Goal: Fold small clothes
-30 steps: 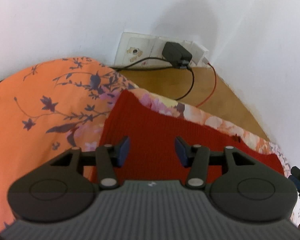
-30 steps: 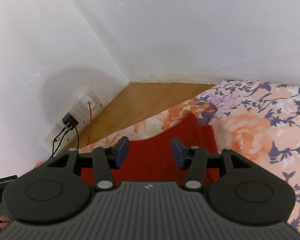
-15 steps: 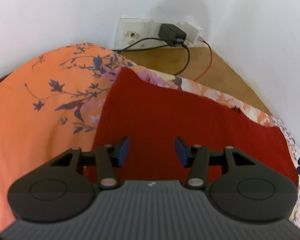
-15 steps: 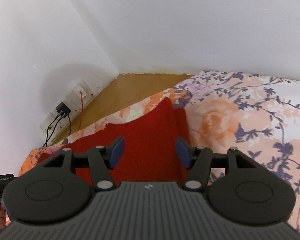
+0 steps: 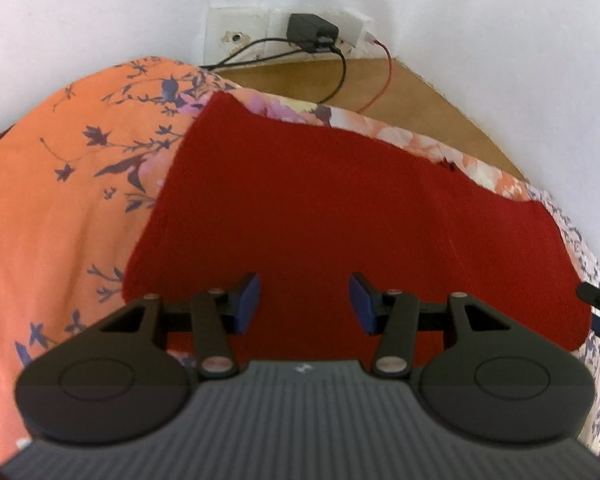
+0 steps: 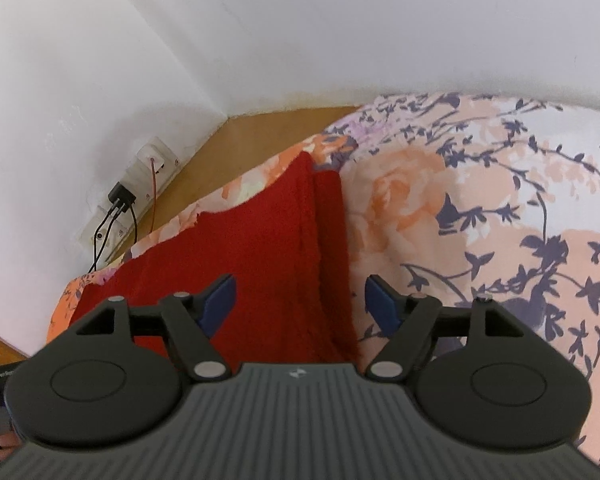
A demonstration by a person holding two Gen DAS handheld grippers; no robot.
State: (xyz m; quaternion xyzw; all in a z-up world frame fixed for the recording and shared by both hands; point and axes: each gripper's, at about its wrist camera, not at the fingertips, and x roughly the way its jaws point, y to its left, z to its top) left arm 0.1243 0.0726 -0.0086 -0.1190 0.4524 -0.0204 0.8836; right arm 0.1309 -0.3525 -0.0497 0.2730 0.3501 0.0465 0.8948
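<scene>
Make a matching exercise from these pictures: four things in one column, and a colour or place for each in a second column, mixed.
Things:
1. cloth
2. bedsheet
3. charger
4. floor

Descriptions:
A. black, plugged in at the wall
B. brown wood, between bed and wall
C. plain red, lying on the bed
D. orange with dark flowers

Pairs: 1-C, 2-D, 3-A, 4-B
</scene>
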